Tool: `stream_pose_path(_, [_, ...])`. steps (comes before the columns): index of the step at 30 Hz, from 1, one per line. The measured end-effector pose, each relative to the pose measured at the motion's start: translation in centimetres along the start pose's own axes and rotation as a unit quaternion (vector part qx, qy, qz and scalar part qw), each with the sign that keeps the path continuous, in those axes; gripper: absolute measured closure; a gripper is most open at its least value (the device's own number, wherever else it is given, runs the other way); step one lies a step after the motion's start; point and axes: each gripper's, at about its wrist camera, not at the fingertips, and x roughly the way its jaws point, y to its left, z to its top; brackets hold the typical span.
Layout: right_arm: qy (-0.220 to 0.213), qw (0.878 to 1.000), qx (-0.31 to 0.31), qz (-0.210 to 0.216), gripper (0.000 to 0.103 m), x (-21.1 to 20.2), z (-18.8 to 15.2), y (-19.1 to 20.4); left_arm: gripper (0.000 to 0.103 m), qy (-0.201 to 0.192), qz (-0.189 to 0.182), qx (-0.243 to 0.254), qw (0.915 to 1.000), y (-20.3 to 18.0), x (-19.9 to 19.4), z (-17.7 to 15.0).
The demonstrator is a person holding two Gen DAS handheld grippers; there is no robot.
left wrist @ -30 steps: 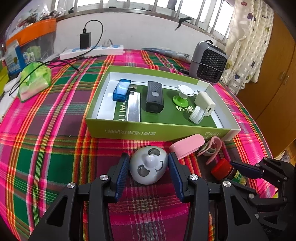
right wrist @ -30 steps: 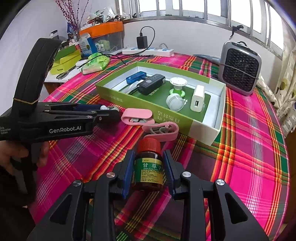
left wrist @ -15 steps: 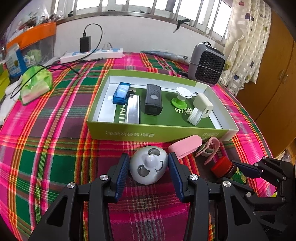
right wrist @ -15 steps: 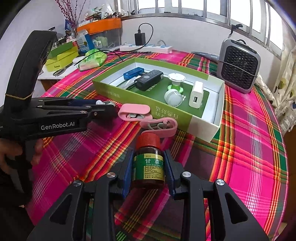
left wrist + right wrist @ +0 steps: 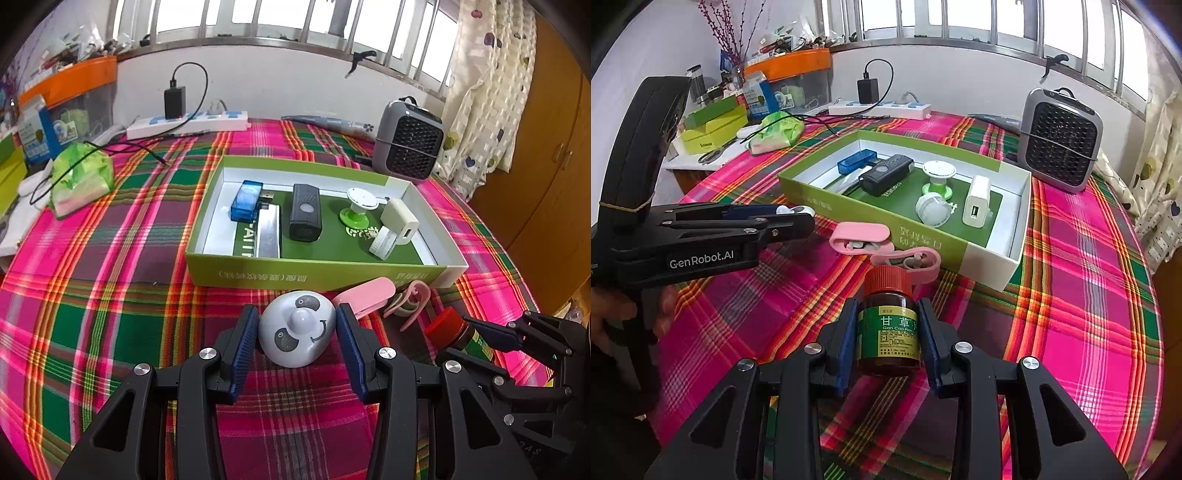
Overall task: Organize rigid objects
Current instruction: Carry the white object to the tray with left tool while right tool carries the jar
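Observation:
My left gripper [image 5: 295, 328] is shut on a round grey panda-face gadget [image 5: 297, 328] and holds it above the plaid cloth, in front of the green box [image 5: 317, 275]. My right gripper [image 5: 888, 325] is shut on a brown medicine bottle [image 5: 888, 334] with a red cap and green label; it also shows in the left wrist view [image 5: 452, 330]. The left gripper also shows in the right wrist view [image 5: 790, 218]. The box [image 5: 934, 236] holds a blue USB reader [image 5: 246, 200], a black device [image 5: 304, 217], a white charger [image 5: 399, 222] and other small items.
Two pink clips [image 5: 365, 297] [image 5: 410, 302] lie on the cloth at the box's front wall. A grey fan heater [image 5: 408, 142] stands behind the box. A power strip [image 5: 188, 123], cables and a green bag [image 5: 79, 179] sit at the back left.
Both grippers have risen a little with their objects still held; the box and clips have not moved.

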Motion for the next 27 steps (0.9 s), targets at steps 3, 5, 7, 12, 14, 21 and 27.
stream_pose_path(3, [-0.005,1.0,0.002,-0.002,0.07,-0.3,0.1,0.0,0.06,-0.006,0.0,0.002,1.0,-0.1,-0.5,0.1])
stream_pose_path(5, [-0.009,1.0,0.005,-0.003,0.07,-0.5,0.2,-0.1,0.06,-0.01,-0.001,0.003,0.9999,-0.2,-0.8,0.2])
stream_pose_path(7, [-0.012,1.0,0.009,-0.005,0.07,-0.7,0.4,-0.2,0.06,-0.013,0.0,0.005,0.9999,-0.3,-1.1,0.4])
stream_pose_path(12, [-0.021,1.0,0.016,-0.008,0.07,-1.1,0.8,-0.5,0.06,-0.022,0.001,0.01,0.9997,-0.5,-1.8,0.8])
stream_pose_path(14, [-0.022,1.0,0.016,-0.01,0.07,-1.2,1.1,-0.6,0.06,-0.026,0.002,0.011,0.9996,-0.6,-2.0,1.0])
stream_pose_path(21, [-0.035,0.999,0.019,-0.012,0.07,-1.4,2.2,-0.9,0.06,-0.037,0.003,0.016,0.9992,-0.7,-2.5,2.0])
stream_pose_path(27, [-0.039,0.999,0.022,-0.016,0.07,-1.2,3.2,-1.6,0.06,-0.04,0.004,0.021,0.999,-0.8,-2.2,3.0])
